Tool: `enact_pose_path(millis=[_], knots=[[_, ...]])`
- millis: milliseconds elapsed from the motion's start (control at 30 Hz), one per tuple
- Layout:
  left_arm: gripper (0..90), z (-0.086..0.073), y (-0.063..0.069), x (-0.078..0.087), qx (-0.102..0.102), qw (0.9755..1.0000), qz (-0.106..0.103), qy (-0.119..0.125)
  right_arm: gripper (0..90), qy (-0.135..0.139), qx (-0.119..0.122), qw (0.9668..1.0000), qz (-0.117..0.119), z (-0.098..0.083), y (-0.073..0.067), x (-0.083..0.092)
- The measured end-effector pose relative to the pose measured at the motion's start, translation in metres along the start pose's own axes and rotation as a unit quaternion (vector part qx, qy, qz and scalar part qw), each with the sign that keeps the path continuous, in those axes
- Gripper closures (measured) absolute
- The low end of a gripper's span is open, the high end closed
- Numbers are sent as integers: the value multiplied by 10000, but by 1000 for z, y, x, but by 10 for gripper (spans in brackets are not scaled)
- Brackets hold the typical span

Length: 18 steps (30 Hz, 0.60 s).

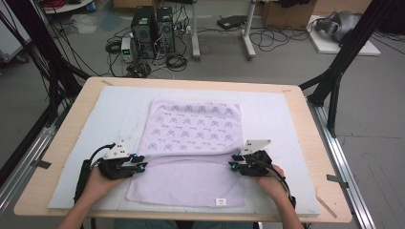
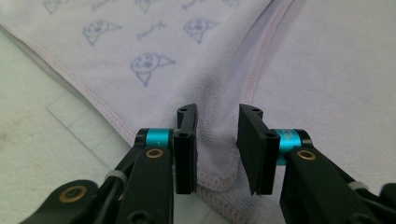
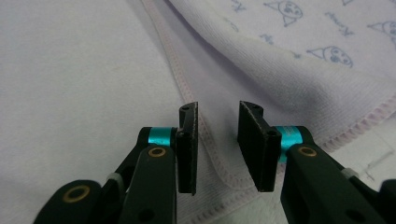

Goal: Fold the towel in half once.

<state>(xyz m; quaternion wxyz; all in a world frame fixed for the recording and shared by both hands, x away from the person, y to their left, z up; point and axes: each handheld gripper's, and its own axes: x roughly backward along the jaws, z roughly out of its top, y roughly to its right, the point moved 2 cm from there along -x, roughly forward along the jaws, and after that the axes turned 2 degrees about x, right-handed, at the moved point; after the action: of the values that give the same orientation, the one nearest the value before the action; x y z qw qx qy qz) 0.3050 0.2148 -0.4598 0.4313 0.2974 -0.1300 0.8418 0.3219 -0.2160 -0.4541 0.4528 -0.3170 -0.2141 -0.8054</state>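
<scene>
You are holding both grippers over the towel [image 1: 191, 143] near the worktop's [image 1: 296, 90] front edge. Left gripper [image 2: 217, 144] jaws are standing spread around its folded hem; right gripper [image 3: 217, 144] jaws are likewise spread, not pinching.

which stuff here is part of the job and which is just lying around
In the job:
- lilac printed towel, part folded
- left gripper, at its left edge
- right gripper, at its right edge
- white mat under the towel

Lying about:
- computer towers on the floor
- loose cables
</scene>
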Motion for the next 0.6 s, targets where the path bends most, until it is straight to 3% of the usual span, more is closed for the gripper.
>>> enact_pose_path(millis=[67,167,233,333,600], knots=[[697,0,-1,-1,27,10000,-26,30,720,50,-45,10000,49,-1,3,-2],[827,1,2,-1,-83,10000,14,26,813,46,44,10000,-9,0,2,-3],[860,2,3,-1,-72,10000,43,37,855,14,119,9999,1,1,0,-3],[870,4,3,3,-10,9999,59,135,862,80,43,9999,128,1,0,0],[877,21,13,38,-113,9980,73,614,863,585,218,9979,153,15,-11,42]])
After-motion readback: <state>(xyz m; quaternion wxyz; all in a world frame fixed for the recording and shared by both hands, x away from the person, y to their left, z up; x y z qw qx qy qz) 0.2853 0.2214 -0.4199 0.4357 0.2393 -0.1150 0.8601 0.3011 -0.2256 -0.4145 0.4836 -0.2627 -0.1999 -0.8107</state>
